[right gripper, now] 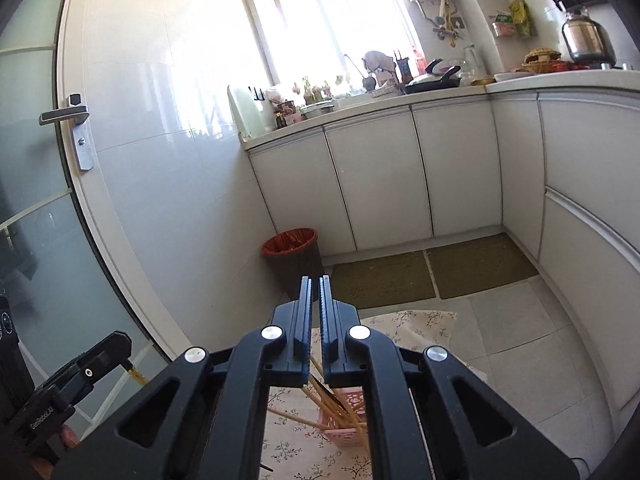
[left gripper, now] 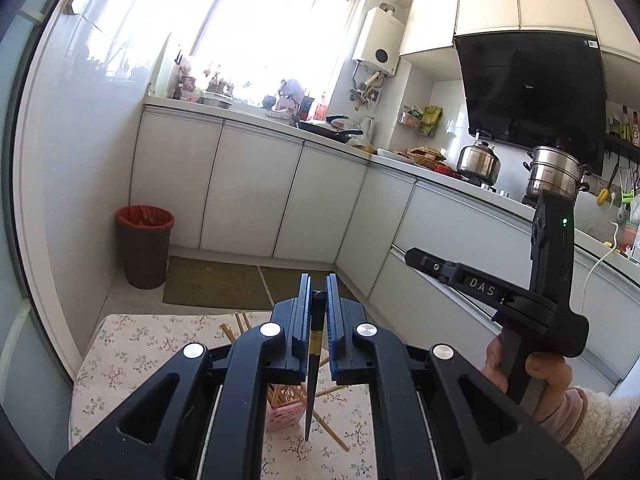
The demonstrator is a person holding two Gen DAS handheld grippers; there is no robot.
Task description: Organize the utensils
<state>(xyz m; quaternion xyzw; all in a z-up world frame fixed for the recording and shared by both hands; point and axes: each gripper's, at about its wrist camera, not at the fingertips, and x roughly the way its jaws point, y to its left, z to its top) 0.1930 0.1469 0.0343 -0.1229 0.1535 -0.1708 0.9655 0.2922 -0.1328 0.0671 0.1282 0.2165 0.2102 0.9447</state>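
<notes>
My left gripper is shut on a black chopstick with a gold band; it hangs tip down above a pink slotted basket on the floral cloth. Wooden chopsticks lie on the cloth and stand in the basket. My right gripper is shut and empty, held above the same pink basket, which holds several wooden chopsticks. The right gripper's body shows at the right of the left wrist view.
A red-lined waste bin stands by the wall. White cabinets run along the back and right, with pots and a pan on the counter. A glass door with a handle is at the left. Green mats lie on the floor.
</notes>
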